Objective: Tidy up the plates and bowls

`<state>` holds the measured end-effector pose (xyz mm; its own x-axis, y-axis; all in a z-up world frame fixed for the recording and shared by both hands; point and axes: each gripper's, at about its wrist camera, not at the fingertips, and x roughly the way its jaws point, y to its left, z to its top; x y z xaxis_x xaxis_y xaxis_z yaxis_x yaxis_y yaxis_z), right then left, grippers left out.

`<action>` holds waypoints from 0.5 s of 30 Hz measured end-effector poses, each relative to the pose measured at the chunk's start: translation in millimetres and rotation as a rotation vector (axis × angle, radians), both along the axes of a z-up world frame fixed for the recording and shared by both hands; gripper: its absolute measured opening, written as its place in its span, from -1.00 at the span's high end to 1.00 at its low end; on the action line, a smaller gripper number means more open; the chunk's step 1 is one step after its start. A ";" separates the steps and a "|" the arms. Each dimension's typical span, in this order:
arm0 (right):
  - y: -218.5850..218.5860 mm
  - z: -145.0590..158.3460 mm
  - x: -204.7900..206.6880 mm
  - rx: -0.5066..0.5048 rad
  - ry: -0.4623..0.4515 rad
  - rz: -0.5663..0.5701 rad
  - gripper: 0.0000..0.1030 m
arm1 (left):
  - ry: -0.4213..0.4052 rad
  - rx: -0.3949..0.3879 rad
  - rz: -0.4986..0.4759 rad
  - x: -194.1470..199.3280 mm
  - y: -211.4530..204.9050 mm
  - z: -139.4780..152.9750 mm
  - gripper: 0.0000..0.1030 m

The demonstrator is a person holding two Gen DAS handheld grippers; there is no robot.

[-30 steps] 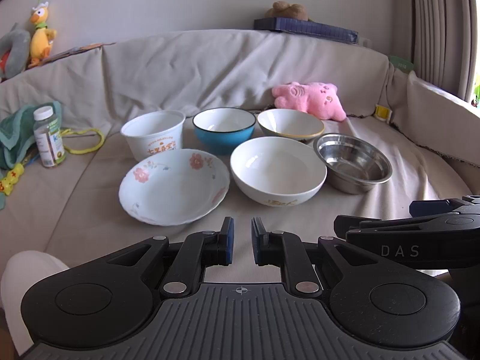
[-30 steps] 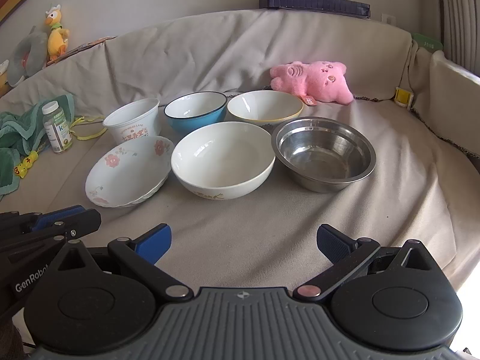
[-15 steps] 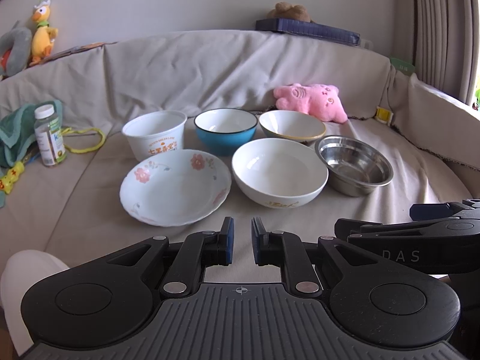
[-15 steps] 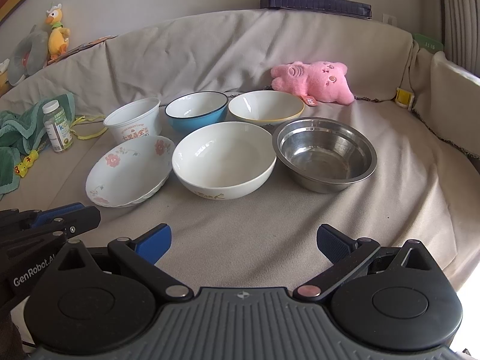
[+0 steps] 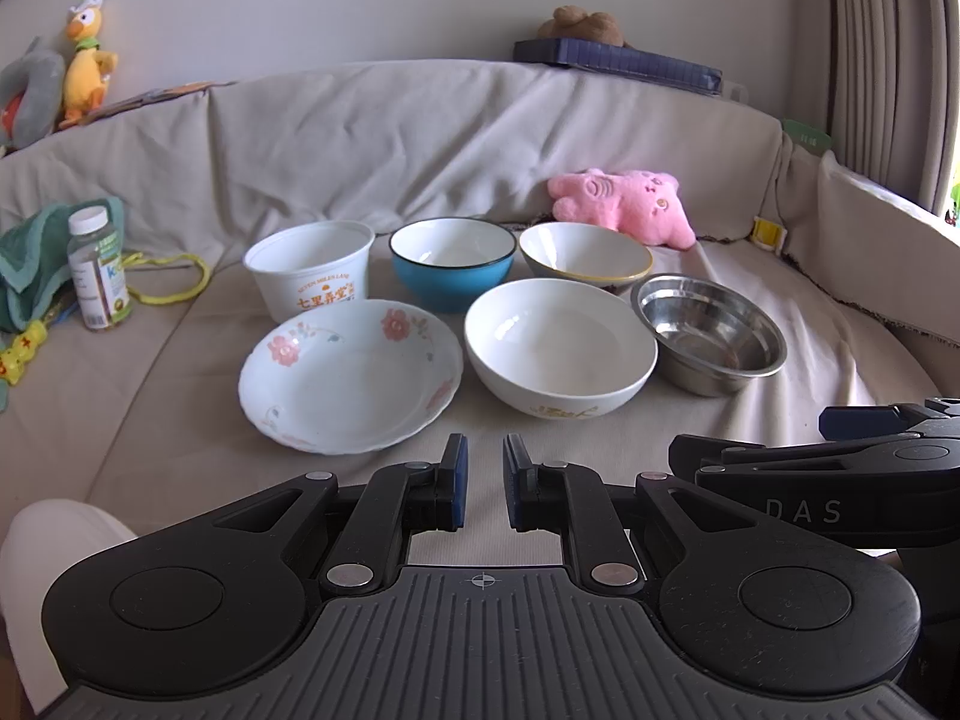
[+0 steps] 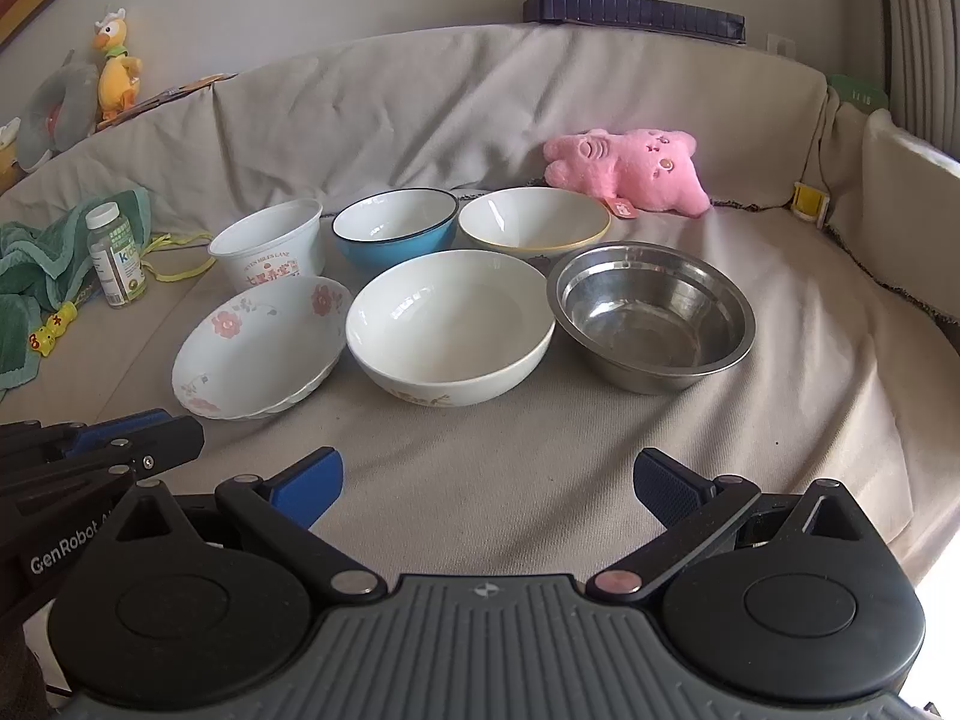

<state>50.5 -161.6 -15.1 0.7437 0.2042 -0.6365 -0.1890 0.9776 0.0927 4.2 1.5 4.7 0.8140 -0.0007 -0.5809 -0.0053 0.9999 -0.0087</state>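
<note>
Left gripper (image 5: pixel 485 483) pinched nearly together on nothing; right gripper (image 6: pixel 487 483) spread wide, empty. Just beyond: floral plate (image 5: pixel 351 375), white bowl (image 5: pixel 561 348), steel bowl (image 5: pixel 708 333). Behind: paper tub (image 5: pixel 312 270), blue bowl (image 5: pixel 453 261), yellow-rimmed bowl (image 5: pixel 585 258). Farther: pink plush (image 5: pixel 624 204), bottle (image 5: pixel 99 267) off left.

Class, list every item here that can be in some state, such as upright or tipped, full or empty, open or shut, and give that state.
floral plate: upright, empty
large white bowl: upright, empty
steel bowl: upright, empty
blue bowl: upright, empty
yellow-rimmed bowl: upright, empty
white tub: upright, empty
bottle: standing, capped
left gripper: shut, empty
right gripper: open, empty
</note>
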 end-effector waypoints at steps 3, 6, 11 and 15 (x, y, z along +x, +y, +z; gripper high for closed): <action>0.2 0.0 0.1 -0.002 -0.003 -0.003 -1.00 | -0.001 -0.001 0.000 0.0 0.4 -0.6 0.70; 0.8 1.1 2.6 -0.009 -0.011 -0.007 -1.00 | -0.004 -0.008 -0.003 2.0 0.8 0.1 0.70; 1.7 -1.5 9.9 -0.019 -0.025 -0.012 -1.00 | -0.001 -0.012 -0.002 6.0 5.5 -3.3 0.70; 5.8 -7.4 23.2 -0.055 -0.031 -0.015 -1.00 | -0.012 -0.014 0.006 16.2 14.5 -7.7 0.70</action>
<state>73.6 -155.7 -22.5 0.7660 0.1579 -0.6232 -0.1762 0.9838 0.0328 20.4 16.0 -2.9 0.8211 -0.0038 -0.5708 -0.0114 0.9997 -0.0230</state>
